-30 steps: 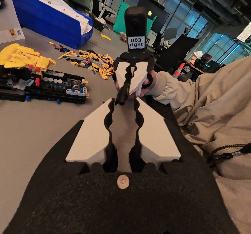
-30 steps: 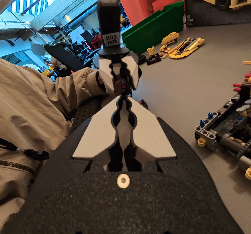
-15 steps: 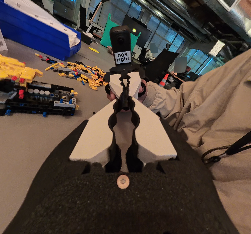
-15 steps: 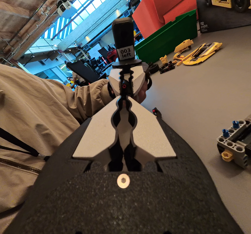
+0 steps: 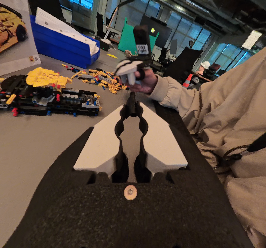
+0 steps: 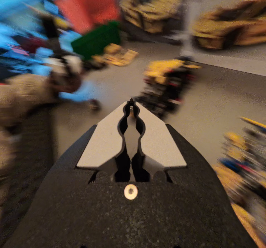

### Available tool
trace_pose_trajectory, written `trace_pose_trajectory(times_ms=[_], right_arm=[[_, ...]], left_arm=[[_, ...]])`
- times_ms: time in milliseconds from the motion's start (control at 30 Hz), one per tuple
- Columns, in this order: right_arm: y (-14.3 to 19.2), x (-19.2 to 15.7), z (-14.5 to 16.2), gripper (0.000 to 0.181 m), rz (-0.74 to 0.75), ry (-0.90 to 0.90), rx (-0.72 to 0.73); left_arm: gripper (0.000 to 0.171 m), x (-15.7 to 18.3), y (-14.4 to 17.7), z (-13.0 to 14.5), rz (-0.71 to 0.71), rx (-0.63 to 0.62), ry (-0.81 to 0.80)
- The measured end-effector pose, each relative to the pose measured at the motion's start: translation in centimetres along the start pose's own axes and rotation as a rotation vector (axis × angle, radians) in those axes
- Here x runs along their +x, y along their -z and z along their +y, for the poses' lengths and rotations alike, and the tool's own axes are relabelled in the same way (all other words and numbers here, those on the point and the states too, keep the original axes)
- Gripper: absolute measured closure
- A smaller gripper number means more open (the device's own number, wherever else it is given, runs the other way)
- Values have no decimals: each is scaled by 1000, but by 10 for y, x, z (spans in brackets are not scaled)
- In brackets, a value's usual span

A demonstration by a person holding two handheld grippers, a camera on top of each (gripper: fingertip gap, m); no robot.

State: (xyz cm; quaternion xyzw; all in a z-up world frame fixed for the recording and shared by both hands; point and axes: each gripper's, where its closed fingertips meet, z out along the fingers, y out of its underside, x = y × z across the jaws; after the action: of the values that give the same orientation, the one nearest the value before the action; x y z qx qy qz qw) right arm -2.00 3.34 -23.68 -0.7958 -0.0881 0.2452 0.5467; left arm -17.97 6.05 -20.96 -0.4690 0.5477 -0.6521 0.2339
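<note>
Fingers [image 5: 155,128] of the left gripper [image 5: 132,108] are pinching a small black piece [image 5: 132,104] at their tips, w/ its far end sticking out past them toward the centre of the frame; held that way, prob. so the free end stays reachable. Going left to right in the left wrist view: a printed sheet w/ a yellow car [image 5: 13,29] is standing at the upper left edge, cut off by the frame; a blue bin [image 5: 60,46] w/ white papers is sitting behind; a half-built black and yellow model [image 5: 47,94] is lying on the grey tabletop [image 5: 43,140] at mid left, its left end cut off. Loose yellow parts [image 5: 103,78] are lying scattered just beyond it. Right of centre, the right gripper [image 5: 126,69] is hanging above that pile, tilted down, in a hand [image 5: 145,82]; beige sleeve [image 5: 201,97] is filling the right side.

Right wrist view is badly motion-blurred. Its fingers [image 6: 108,137] are sitting nearly together at the tips, w/ a tiny dark bit [image 6: 131,100] showing there, poss. w/ a red speck; what it is, can't tell. Behind, left to right, only smears are reading: beige sleeve, a green bin [image 6: 97,39], the yellow and black model [image 6: 167,79], more parts at the right edge.
</note>
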Motion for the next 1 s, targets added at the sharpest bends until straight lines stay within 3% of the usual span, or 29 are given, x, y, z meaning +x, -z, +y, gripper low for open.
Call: trace_pose_trajectory(times_ms=[133,200,267,333,400,500,567,633,700,1000], right_arm=[[49,106,37,178,572,-32,-239],[70,123,56,177,689,-35,-343],[82,125,53,177,746,15,-351],[81,117,40,156,736,55,-303],[54,80,13,161,573,124,-191],[-11,-53,-19,157,-33,209,-24],[-36,-123,-28,155,-310,183,44],[-57,-149,-25,158,-375,212,50],[-71,-151,-16,160,-376,224,5],[-72,-157,-11,171,-411,184,22]], left_arm=[[157,-2,-11,12,-44,-59,-36],[157,-2,-12,12,-51,-59,-47],[157,1,-12,9,-43,-43,-71],[157,7,-11,6,-22,-21,-116],[157,15,-11,2,14,1,-148],[157,26,-11,0,99,20,-88],[157,30,-12,2,131,13,-65],[157,32,-14,5,140,-1,-63],[157,33,-15,8,138,-14,-66],[157,34,-18,11,154,-30,-58]])
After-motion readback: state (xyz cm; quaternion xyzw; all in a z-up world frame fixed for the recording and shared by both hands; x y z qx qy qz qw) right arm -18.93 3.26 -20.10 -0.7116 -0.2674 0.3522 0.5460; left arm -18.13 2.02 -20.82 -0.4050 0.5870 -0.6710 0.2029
